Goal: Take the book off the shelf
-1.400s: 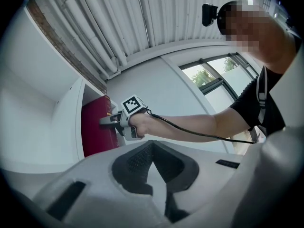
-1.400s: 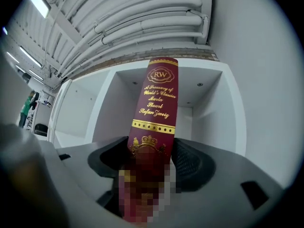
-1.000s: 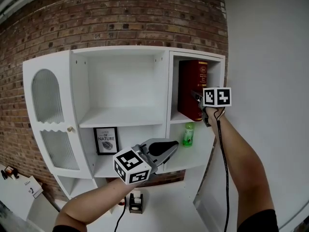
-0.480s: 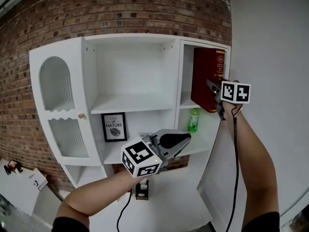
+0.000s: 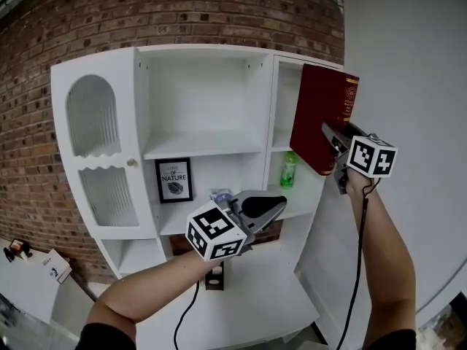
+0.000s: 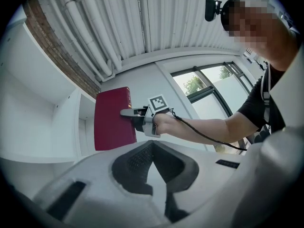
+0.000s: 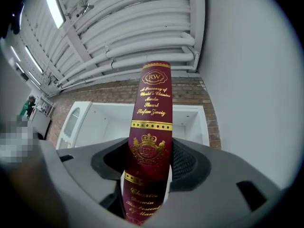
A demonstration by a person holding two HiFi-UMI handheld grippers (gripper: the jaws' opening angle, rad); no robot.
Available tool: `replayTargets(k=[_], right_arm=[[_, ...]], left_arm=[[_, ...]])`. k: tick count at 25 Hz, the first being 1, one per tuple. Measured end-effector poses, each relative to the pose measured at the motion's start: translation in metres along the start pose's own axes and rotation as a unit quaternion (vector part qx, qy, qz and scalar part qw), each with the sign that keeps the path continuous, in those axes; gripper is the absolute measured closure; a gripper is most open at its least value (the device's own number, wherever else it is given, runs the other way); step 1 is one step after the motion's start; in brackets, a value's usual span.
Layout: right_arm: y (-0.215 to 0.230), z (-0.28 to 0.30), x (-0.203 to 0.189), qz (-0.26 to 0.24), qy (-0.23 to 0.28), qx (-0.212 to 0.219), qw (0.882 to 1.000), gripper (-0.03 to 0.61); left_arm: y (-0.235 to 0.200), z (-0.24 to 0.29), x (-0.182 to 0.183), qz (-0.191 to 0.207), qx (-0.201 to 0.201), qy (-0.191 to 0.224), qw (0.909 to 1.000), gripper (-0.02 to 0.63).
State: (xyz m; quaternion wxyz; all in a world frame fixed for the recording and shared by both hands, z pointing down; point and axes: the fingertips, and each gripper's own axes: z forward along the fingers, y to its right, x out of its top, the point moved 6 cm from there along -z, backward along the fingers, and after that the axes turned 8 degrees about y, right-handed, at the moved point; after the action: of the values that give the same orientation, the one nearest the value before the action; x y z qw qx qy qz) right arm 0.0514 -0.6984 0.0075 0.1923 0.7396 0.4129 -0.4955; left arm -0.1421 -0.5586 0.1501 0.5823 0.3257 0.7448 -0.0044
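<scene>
My right hand-held gripper (image 5: 334, 138) clamps the book (image 5: 319, 115) by its spine. The book looks clear of the shelf (image 5: 204, 154), so little remains. My left hand-held gripper (image 5: 264, 207) hangs closed, empty.

Bright, even daylight fills all three views. In the head view the white shelf (image 5: 197, 148) carries only soft grey shadows in its compartments, and the brick wall (image 5: 182, 13) bows with lens distortion. Both gripper views are round fisheye pictures with black corners. The window (image 6: 209, 82) at the right is washed out, and a ceiling light strip (image 7: 52, 4) glares at the upper left. The left gripper (image 6: 151, 151) and right gripper (image 7: 149, 163) loom soft and unfocused, while gold print on the book (image 7: 151, 122) is sharp, blurring toward its near end.
</scene>
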Motion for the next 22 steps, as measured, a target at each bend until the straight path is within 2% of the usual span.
replayTargets(k=[8,12,15,22], right_arm=[[0.004,-0.043,-0.001,0.010,0.004,0.018,1.000,0.342],[0.010,-0.062,-0.005,0.045,0.003,0.053,0.998,0.342],[0.013,-0.080,-0.010,0.047,-0.001,0.076,0.996,0.342],[0.009,-0.136,-0.024,0.065,-0.005,0.138,0.988,0.342]], left_arm=[[0.016,0.002,0.003,0.006,0.035,-0.015,0.9993,0.606],[0.032,0.007,-0.006,0.000,0.068,-0.026,0.9973,0.606],[0.036,0.015,-0.017,-0.008,0.102,-0.039,0.9939,0.606],[0.070,0.021,-0.022,0.015,0.166,-0.062,0.9841,0.606]])
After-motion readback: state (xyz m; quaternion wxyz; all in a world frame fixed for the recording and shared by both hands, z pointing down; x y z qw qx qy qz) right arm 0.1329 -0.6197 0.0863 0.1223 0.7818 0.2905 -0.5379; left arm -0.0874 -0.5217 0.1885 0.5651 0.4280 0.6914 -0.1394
